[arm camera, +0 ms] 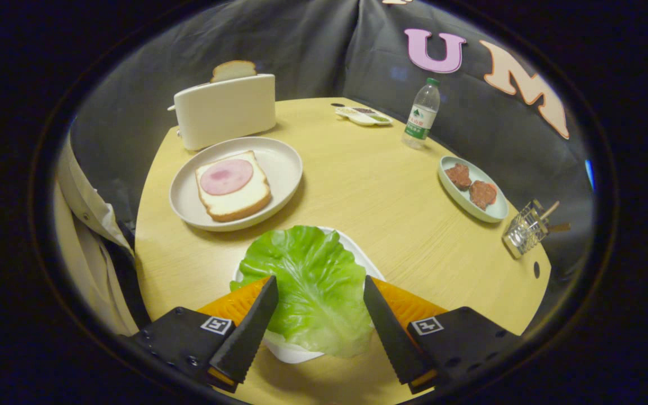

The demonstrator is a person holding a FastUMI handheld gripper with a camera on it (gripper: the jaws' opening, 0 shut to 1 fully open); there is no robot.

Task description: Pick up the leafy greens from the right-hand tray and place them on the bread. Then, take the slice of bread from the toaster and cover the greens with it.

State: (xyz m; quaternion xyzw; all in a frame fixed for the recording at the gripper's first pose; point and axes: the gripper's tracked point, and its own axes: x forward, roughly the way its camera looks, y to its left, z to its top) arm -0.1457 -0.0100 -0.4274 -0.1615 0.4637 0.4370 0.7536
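Observation:
A green lettuce leaf (308,264) lies on a small white tray (361,251) near the table's front edge. My gripper (320,279) hangs over it, open, with one finger on each side of the leaf and the leaf spread between them. Beyond the leaf to the left, a bread slice topped with a round of ham (233,185) rests on a pale round plate (282,160). Behind that plate stands a white toaster (225,109) with another bread slice (234,70) sticking out of its slot.
A water bottle (422,112) and a small flat tray (364,116) stand at the back of the round wooden table (369,185). To the right are a teal dish with two meat patties (473,188) and a wire basket (526,228). A person's sleeve (85,225) is at the left.

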